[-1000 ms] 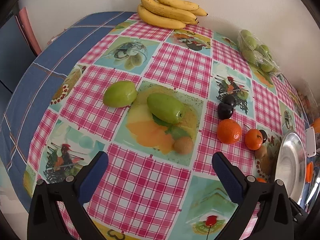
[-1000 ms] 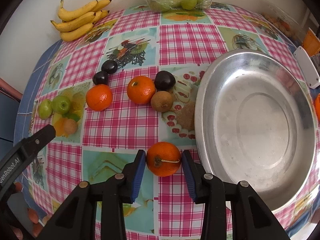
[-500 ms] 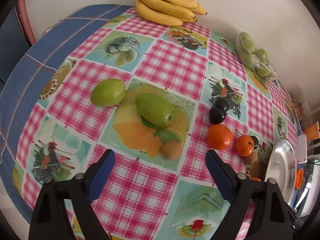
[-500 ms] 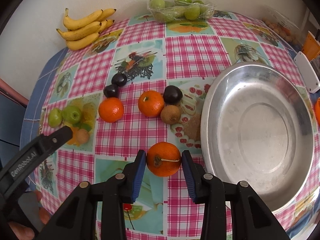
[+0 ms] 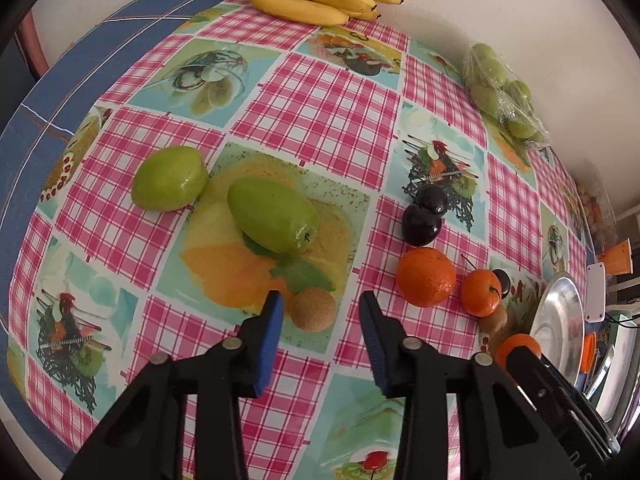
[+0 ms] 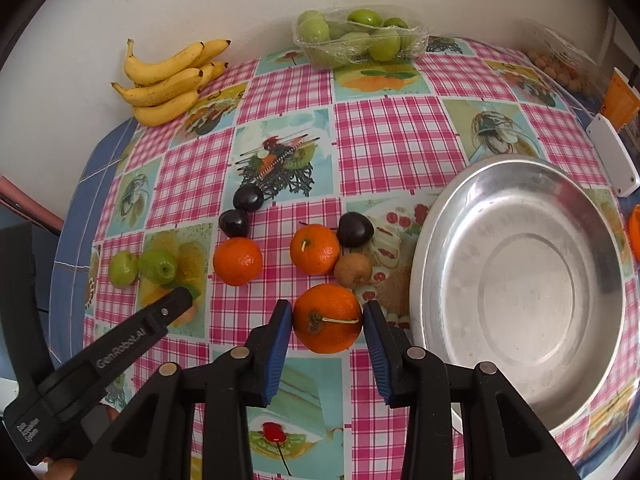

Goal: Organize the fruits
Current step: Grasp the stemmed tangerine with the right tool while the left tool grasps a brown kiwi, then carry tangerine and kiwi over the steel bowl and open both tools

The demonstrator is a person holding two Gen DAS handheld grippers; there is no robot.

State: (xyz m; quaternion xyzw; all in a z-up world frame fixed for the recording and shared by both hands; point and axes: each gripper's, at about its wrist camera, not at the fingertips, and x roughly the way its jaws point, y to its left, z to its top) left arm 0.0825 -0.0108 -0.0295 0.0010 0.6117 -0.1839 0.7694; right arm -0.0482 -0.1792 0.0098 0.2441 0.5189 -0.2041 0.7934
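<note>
Gripping an orange (image 6: 327, 319) in the R gripper (image 6: 326, 330), beside the steel bowl (image 6: 516, 292).
Blue pads press both sides of the orange, just left of the bowl rim; L gripper (image 5: 320, 334) has just been closing, jaws now narrowed w/ nothing between them, tips just short of a brown kiwi (image 5: 313, 309); two green fruits (image 5: 272, 217) lie beyond it; loose oranges, dark plums mid-cloth; bananas (image 6: 170, 80) & a pack of green fruit (image 6: 360, 40) at the wall.

both wrist cams steeply down, sharing tablecloth (image 5: 320, 96).
</note>
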